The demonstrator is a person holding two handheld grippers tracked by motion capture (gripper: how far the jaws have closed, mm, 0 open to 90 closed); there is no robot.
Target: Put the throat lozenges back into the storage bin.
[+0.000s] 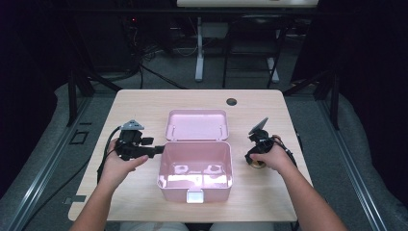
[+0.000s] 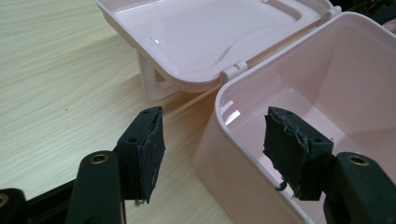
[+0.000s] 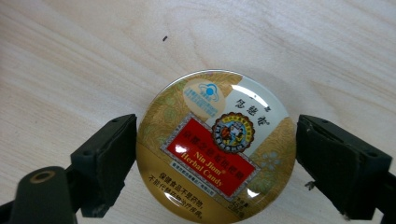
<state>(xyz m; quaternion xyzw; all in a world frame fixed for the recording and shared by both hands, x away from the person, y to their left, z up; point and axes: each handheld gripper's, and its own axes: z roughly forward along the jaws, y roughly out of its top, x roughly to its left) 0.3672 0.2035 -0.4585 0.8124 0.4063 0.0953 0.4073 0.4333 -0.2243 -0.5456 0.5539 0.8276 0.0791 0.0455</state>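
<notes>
The tin (image 3: 215, 145) is a round, gold candy tin with a red label. It lies flat, lid up, on the table (image 3: 70, 56) to the right of the box (image 1: 195, 168). In the high view, the tin (image 1: 258, 164) shows partly under the person's right hand (image 1: 272, 156), near the table's right edge and apart from the box.

The right gripper (image 3: 215, 158) points down at the tin. Its jaws are spread, one on each side of the tin. The left pad sits right at the tin's rim; the right pad stands just beside the rim with a narrow gap. The pictures do not settle whether the jaws press on the tin.

The box is pink plastic with a white latch on its front wall. Its interior is bare. The lid (image 1: 196, 125) is swung fully back and lies open behind the box, joined at the hinge (image 2: 233, 71).

The left gripper (image 2: 212, 154) is held by the left hand (image 1: 120, 163) at the box's left wall. Its jaws are wide apart and hold nothing. They straddle the corner of the box: one pad is outside over the table, the other is inside over the box's cavity. No contact with the wall is visible.
</notes>
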